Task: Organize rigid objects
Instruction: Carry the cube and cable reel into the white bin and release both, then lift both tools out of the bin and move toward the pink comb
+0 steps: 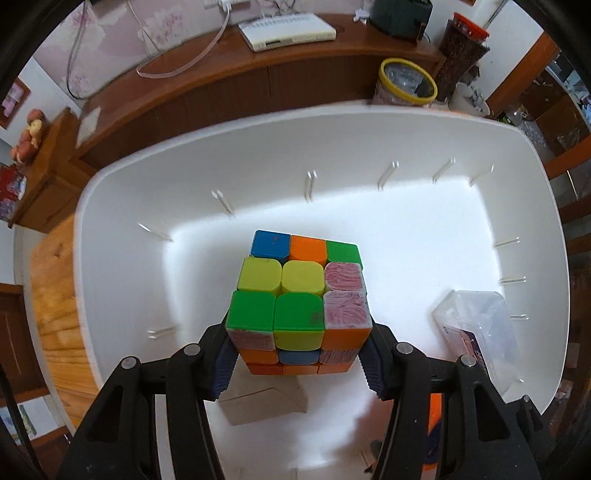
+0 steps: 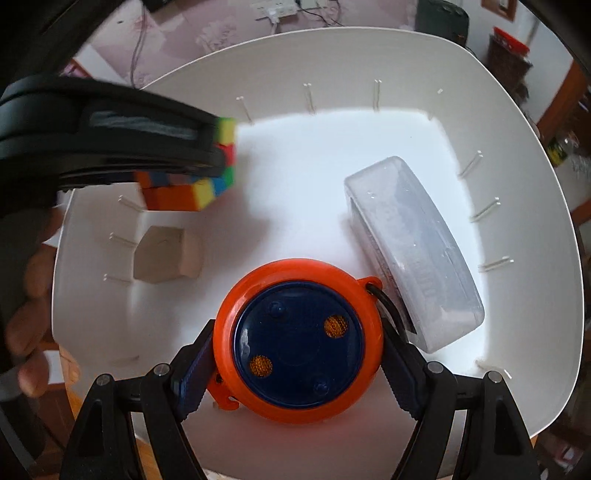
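I see a white tub (image 2: 535, 295) resting on a wooden table (image 1: 55, 295) — its walls rise to a wide rim, with thin ribs on the inside. On its floor lie a small tan wooden block (image 2: 166, 256) at the left and a clear plastic case (image 2: 413, 251) at the right, well apart. Past the tub — a brown sideboard (image 1: 221, 77) carries a white router (image 1: 288, 31).

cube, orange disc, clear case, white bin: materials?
Cube: looks like glossy stickerless plastic; some faces scuffed pink-white.
Orange disc: moulded plastic, shiny orange rim around a translucent dark blue face.
Clear case: frosted, see-through plastic; contents show dimly.
White bin: smooth white plastic, probably; soft sheen, moulded ribs on the walls.
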